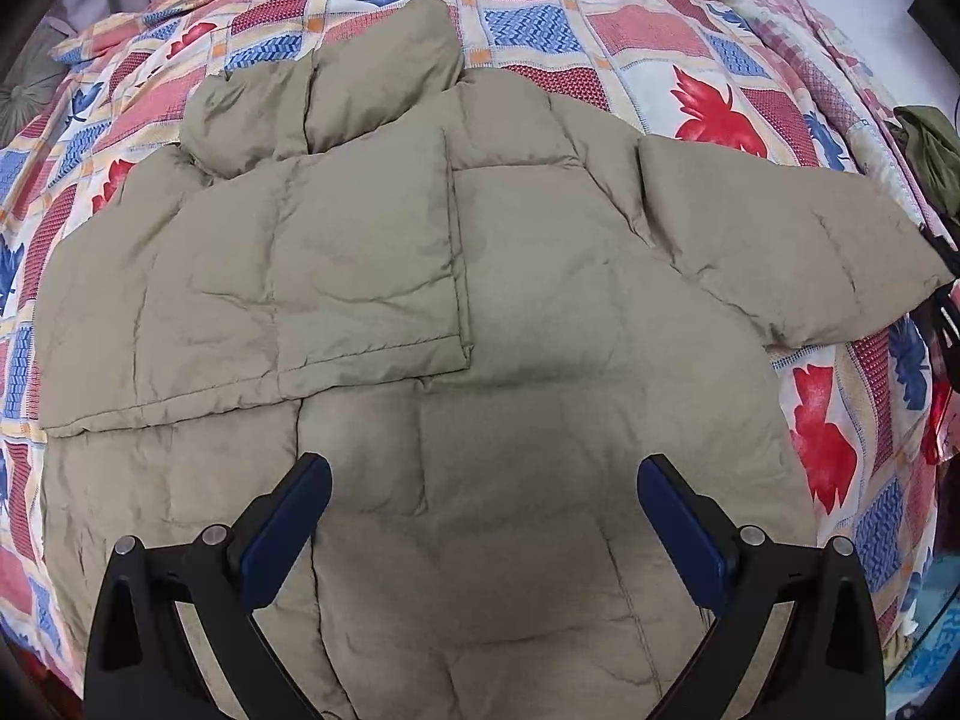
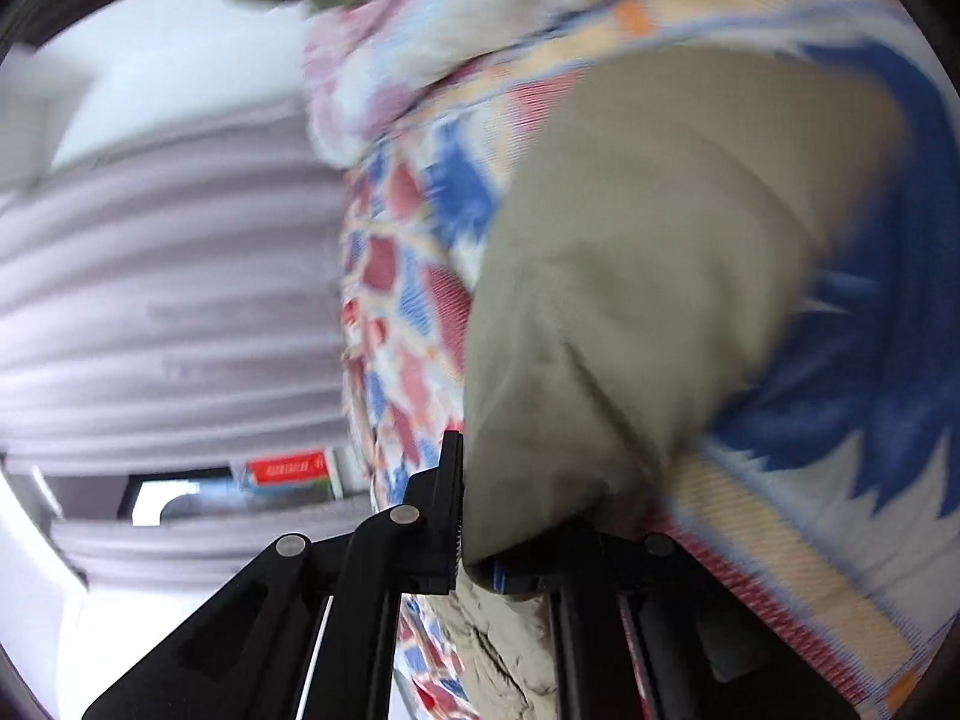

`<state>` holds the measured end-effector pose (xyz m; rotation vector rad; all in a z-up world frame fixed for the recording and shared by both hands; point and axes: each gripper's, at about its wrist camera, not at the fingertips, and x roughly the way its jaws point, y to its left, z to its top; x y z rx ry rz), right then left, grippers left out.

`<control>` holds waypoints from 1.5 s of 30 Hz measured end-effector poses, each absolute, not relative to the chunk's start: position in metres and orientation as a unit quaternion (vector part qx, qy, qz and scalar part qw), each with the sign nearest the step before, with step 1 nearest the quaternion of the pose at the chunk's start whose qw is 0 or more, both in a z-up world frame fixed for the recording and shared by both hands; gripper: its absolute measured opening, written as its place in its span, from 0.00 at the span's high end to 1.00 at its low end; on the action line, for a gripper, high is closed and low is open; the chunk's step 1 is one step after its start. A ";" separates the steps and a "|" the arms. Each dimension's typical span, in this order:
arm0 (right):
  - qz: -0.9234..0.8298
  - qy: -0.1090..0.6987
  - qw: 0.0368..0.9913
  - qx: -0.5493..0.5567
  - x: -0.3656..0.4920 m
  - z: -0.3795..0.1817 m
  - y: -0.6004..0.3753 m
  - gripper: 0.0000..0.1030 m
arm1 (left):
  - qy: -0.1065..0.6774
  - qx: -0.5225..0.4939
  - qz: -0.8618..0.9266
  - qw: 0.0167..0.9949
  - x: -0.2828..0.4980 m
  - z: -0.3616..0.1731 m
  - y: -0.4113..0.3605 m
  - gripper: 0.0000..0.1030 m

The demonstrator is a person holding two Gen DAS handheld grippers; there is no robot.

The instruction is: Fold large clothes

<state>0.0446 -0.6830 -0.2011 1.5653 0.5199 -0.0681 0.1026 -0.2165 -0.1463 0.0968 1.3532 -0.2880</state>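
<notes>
Jacket [image 1: 420,312] lies spread on the patterned bed [image 1: 600,30], left sleeve already folded in, left gripper [image 1: 480,516] hovering wide-fingered above the hem, right gripper [image 2: 480,516] clamping the right sleeve cuff [image 2: 600,330]; best sweep it flat across the chest.

A patchwork bedspread [image 1: 600,30] with red and blue leaf prints is covering the bed. A dark green cloth [image 1: 927,144] is lying at its far right edge. Pale lilac curtains [image 2: 168,300] are hanging left of the bed.
</notes>
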 end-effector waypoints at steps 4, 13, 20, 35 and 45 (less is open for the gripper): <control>0.032 0.251 0.731 0.633 0.073 -0.150 -0.654 0.92 | 0.631 0.027 -0.129 0.764 0.108 -0.152 -0.202 0.01; 0.133 0.336 0.810 0.463 0.136 -0.081 -0.503 0.92 | 0.632 -0.008 -0.090 0.769 0.115 -0.155 -0.129 0.01; 0.170 0.451 0.815 0.323 0.168 -0.118 -0.339 0.92 | 0.609 0.015 -0.071 0.790 0.125 -0.145 -0.061 0.01; 0.058 0.570 0.741 0.351 0.173 -0.213 -0.275 0.89 | 0.593 -0.002 -0.063 0.803 0.134 -0.147 0.013 0.01; 0.014 0.483 0.747 0.457 0.146 -0.182 -0.333 0.21 | 0.579 -0.008 -0.072 0.812 0.147 -0.140 0.018 0.01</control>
